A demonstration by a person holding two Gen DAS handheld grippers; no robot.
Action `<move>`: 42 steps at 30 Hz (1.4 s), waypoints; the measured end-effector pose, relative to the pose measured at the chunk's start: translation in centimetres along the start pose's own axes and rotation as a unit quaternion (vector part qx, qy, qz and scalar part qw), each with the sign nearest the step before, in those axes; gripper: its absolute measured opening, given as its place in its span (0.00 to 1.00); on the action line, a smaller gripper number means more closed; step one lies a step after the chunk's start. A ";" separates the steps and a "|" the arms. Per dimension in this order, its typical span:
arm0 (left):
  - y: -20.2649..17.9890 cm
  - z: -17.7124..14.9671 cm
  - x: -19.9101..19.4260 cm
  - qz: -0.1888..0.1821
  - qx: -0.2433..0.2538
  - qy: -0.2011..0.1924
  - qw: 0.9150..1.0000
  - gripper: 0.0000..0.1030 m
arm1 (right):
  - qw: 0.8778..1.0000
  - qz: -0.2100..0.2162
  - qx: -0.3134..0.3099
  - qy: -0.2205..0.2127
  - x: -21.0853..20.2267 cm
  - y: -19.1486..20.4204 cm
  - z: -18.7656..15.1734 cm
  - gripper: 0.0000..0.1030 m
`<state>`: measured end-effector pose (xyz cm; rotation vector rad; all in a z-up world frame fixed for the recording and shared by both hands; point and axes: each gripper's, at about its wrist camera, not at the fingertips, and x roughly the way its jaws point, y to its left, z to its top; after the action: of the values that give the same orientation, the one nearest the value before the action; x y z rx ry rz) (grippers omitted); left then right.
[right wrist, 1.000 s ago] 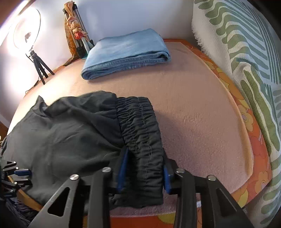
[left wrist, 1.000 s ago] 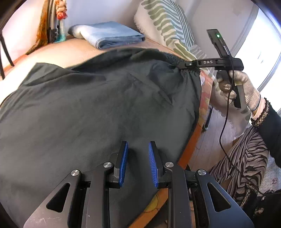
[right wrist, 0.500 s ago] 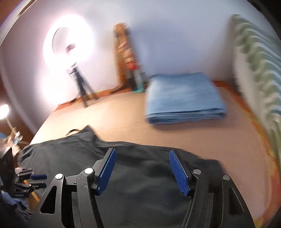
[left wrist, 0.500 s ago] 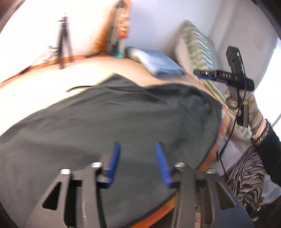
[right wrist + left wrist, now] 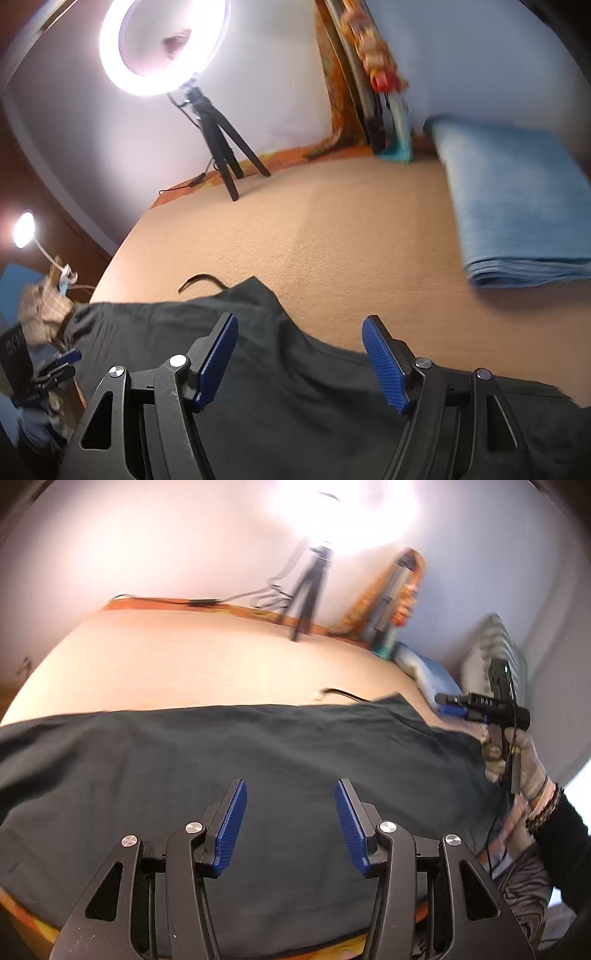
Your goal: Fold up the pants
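Peach-coloured fleece bedding (image 5: 332,236) covers the work surface, bounded by a pale wall against which a lit ring light on a black tripod (image 5: 221,140) is stood. Dark charcoal fabric pants (image 5: 258,768) are laid flat across the near part of the bedding, reaching to its front edge. A folded light-blue denim garment (image 5: 517,206) is set well apart from the pants, toward the far right corner, near a green-and-white striped cushion (image 5: 495,653). A thin black cable (image 5: 343,693) is seen on the bedding just beyond the pants' far edge.

The left gripper (image 5: 290,823) is held above the pants with its blue pads moderately parted; nothing is caught between them. The right gripper (image 5: 301,363) is held above the pants' far edge; its jaws have just been opening and are stood wide, with no cloth between them. In the left wrist view, it is seen gripped by a gloved hand (image 5: 524,757).
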<state>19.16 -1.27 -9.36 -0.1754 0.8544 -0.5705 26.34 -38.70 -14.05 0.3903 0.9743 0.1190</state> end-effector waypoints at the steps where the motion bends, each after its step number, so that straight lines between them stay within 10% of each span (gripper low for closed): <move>1: 0.7 0.0 -0.3 0.004 -0.009 -0.003 1.000 0.47 | 1.000 0.010 0.007 0.008 0.9 -0.1 0.4 0.70; 8: 6.5 0.3 -2.7 0.055 -0.070 -0.033 0.995 0.47 | 0.997 0.013 -0.002 0.070 6.0 1.3 0.9 0.67; 13: 10.7 0.6 -6.0 0.089 -0.122 -0.072 0.986 0.52 | 0.997 0.014 -0.009 0.082 7.2 2.2 0.4 0.20; 18: 16.5 -0.7 -10.0 0.126 -0.213 -0.115 0.962 0.52 | 0.998 -0.037 -0.028 0.048 6.8 3.2 0.7 0.02; 24: 23.4 -4.3 -13.8 0.160 -0.315 -0.147 0.924 0.52 | 0.997 -0.051 -0.037 0.051 7.1 3.6 0.3 0.06; 28: 26.3 -6.3 -14.5 0.154 -0.359 -0.153 0.908 0.52 | 0.998 -0.046 -0.026 0.036 5.6 4.3 0.3 0.44; 33: 27.9 -7.7 -13.3 0.107 -0.413 -0.160 0.890 0.52 | 0.999 -0.005 -0.036 0.011 1.6 7.0 -0.8 0.46; 42: 27.3 -6.0 -10.7 0.133 -0.378 -0.131 0.907 0.52 | 0.994 0.080 -0.066 -0.023 -4.0 12.3 -4.9 0.52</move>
<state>20.14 27.86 -16.30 -0.8138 0.7814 0.0710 20.99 -27.07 -8.75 0.3485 0.8837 0.3165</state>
